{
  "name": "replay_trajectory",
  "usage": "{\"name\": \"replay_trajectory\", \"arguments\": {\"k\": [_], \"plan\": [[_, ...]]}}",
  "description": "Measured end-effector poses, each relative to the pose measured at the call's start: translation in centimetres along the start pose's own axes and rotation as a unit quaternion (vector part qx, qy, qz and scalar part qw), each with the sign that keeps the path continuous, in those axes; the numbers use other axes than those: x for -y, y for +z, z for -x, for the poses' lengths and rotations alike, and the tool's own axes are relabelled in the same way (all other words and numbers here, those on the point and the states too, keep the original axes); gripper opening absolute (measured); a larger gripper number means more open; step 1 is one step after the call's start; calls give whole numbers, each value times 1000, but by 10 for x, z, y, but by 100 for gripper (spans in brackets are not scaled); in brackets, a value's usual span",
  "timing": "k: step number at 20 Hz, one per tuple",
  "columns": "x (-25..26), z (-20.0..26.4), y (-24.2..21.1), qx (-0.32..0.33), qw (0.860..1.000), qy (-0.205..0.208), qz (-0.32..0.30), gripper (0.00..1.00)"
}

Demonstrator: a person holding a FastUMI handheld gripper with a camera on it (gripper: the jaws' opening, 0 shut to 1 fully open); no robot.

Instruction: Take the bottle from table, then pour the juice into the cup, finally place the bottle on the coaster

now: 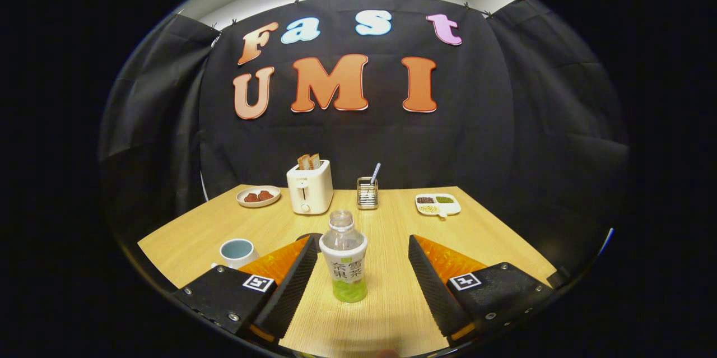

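The handheld two-finger gripper is seen as two wedge-shaped fingers tapering forward to narrow tips. The inner face of each finger is covered with a finely ribbed pad. Each finger is carried on a flat, matte black block, on which small round silver screws are set near the corners. A square white tag with a black pattern is fixed to the top of each block, close to the finger's base.
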State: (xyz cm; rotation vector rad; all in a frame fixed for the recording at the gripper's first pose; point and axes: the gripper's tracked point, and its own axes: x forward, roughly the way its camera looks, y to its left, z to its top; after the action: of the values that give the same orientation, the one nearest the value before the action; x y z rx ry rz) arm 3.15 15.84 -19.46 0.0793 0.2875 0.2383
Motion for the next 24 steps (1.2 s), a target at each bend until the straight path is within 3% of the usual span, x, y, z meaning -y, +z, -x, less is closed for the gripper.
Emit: {"name": "replay_trajectory", "arguments": {"k": [8,18,24], "plan": [[-19,-39,-63,-52,999,0,0,98],[-20,-74,-82,-71,997,-13,-2,97],[-24,-84,-87,-79,997,-15,-1,67]]}}
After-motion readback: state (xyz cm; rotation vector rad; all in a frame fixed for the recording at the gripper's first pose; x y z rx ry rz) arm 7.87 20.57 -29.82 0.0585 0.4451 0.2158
